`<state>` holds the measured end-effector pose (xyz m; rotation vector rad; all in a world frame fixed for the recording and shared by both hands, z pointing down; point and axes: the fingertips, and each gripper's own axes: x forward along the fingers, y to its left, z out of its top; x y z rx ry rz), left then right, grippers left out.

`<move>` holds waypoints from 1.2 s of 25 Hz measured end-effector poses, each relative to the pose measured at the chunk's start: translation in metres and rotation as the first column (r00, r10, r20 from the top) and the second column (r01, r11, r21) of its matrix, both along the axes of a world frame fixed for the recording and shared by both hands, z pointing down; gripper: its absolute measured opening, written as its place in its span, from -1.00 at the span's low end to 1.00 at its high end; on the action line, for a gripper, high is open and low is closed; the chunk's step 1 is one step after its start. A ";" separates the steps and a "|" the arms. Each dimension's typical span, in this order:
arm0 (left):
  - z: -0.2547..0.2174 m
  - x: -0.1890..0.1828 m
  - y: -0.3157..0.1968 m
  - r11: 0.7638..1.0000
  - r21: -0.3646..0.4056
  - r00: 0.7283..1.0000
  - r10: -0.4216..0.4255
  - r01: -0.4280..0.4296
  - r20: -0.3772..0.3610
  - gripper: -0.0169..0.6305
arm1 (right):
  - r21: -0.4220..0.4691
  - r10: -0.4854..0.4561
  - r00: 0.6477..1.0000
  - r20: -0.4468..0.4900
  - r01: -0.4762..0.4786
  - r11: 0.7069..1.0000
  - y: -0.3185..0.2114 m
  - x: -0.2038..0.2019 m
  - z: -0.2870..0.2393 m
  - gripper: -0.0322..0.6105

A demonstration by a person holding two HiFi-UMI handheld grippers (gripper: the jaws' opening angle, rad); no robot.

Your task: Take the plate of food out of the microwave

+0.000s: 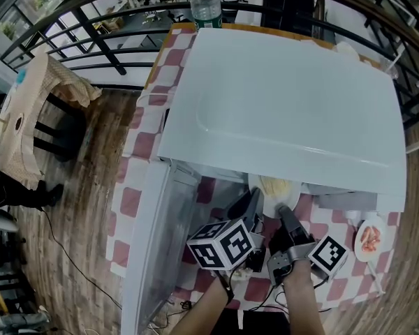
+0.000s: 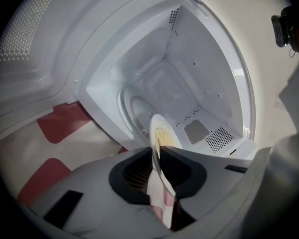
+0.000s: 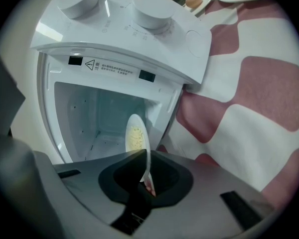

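Observation:
A white plate of yellowish food (image 1: 274, 189) sits at the mouth of the open white microwave (image 1: 286, 103). In the left gripper view the plate (image 2: 162, 128) shows edge-on, and my left gripper (image 2: 157, 151) has its jaws pressed on the near rim. My right gripper (image 3: 145, 153) is likewise shut on the rim of the plate (image 3: 134, 133), in front of the empty cavity. From above, the left gripper (image 1: 258, 199) and the right gripper (image 1: 283, 210) flank the plate from the near side. The glass turntable (image 2: 134, 108) lies behind the plate.
The microwave door (image 1: 150, 243) hangs open to the left. A red-and-white checked cloth (image 1: 136, 145) covers the table. A second plate with pink food (image 1: 370, 239) stands at the right, a water bottle (image 1: 204, 2) behind the microwave, a chair (image 1: 35, 117) on the left.

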<state>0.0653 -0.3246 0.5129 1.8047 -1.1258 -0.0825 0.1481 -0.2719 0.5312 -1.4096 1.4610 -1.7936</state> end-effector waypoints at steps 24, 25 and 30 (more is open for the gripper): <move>-0.025 -0.012 0.031 0.997 0.071 1.000 0.024 -0.022 -0.019 -0.75 | 0.031 0.039 0.999 -0.037 -0.038 0.999 0.033 -0.011 -0.025 -0.79; -0.026 -0.012 0.033 0.997 0.073 0.999 0.027 -0.025 -0.021 -0.74 | 0.033 0.043 0.998 -0.038 -0.042 0.999 0.035 -0.012 -0.027 -0.79; -0.031 -0.014 0.043 0.996 0.082 0.999 0.042 -0.040 -0.028 -0.74 | 0.037 0.063 0.997 -0.050 -0.061 0.997 0.046 -0.013 -0.031 -0.79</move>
